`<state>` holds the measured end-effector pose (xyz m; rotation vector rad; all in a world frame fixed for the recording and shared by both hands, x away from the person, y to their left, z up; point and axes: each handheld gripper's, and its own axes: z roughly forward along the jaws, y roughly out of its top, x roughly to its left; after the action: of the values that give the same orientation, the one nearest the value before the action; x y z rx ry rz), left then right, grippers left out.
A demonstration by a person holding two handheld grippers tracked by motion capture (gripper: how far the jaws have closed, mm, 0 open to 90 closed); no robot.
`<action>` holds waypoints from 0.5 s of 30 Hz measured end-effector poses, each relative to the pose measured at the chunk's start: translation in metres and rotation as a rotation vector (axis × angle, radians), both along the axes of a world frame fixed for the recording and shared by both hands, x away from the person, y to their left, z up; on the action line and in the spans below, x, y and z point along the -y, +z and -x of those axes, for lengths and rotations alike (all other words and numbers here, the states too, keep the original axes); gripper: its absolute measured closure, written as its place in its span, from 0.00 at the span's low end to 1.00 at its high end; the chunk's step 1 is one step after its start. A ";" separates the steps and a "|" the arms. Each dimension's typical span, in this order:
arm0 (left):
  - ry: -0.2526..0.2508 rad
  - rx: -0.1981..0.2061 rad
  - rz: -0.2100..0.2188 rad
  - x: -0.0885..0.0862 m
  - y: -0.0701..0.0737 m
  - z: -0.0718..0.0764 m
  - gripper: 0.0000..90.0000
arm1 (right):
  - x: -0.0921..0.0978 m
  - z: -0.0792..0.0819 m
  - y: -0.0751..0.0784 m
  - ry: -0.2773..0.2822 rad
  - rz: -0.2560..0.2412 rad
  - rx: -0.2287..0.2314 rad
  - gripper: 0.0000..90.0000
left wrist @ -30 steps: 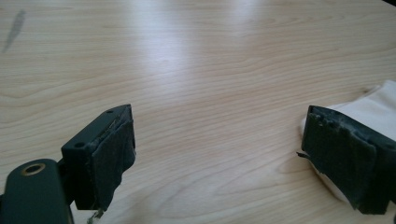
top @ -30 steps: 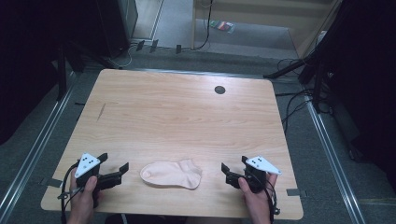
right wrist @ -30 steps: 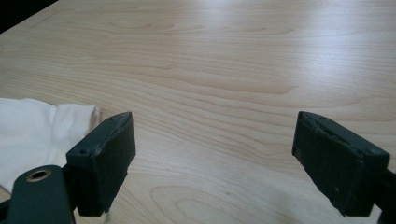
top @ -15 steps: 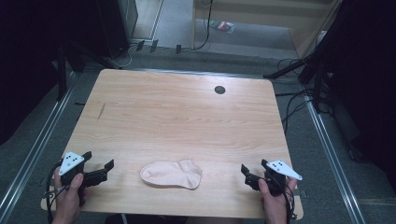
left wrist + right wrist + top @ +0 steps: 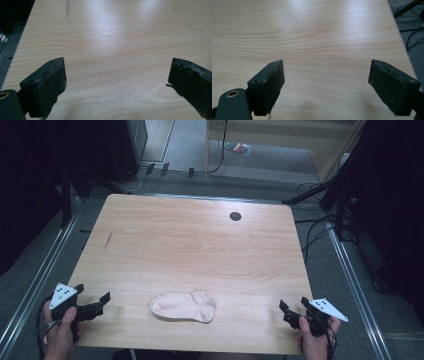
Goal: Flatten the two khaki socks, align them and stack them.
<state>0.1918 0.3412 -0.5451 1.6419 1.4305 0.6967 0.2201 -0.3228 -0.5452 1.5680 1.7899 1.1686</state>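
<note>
A pale pink ankle sock [image 5: 183,306] lies flat on the wooden table [image 5: 200,250], close to the near edge and centred. My left gripper [image 5: 92,294] is held at the near left corner, well to the left of the sock, open and empty. My right gripper [image 5: 293,305] sits at the near right corner, apart from the sock, also open. In the left gripper view the gripper [image 5: 117,67] has its jaws spread wide over bare wood. The right gripper view shows that gripper [image 5: 326,67] the same way, with nothing between its pads.
A small dark round grommet [image 5: 235,216] sits in the table near the far edge. A short dark streak [image 5: 108,239] marks the left side, and that streak [image 5: 67,6] shows in the left gripper view. Cables [image 5: 320,232] and metal rails [image 5: 45,270] run on the floor around the table.
Both grippers have drawn outward, away from the sock, toward the table's near corners. The sock has not moved.
</note>
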 end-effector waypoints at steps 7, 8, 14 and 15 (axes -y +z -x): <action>0.038 0.011 0.024 -0.021 0.000 0.004 0.02 | 0.025 0.009 0.000 -0.050 -0.031 0.013 0.15; 0.041 0.012 0.018 -0.024 -0.001 0.005 0.02 | 0.027 0.010 -0.001 -0.059 -0.031 0.012 0.15; 0.065 0.012 0.036 -0.034 -0.003 0.007 0.02 | 0.041 0.017 -0.002 -0.091 -0.039 0.011 0.15; 0.070 0.009 0.036 -0.033 -0.004 0.006 0.02 | 0.043 0.017 -0.002 -0.095 -0.044 0.013 0.15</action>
<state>0.1859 0.3743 -0.5489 1.5657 1.4912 0.7133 0.2029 -0.3654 -0.5475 1.6477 1.6730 1.1778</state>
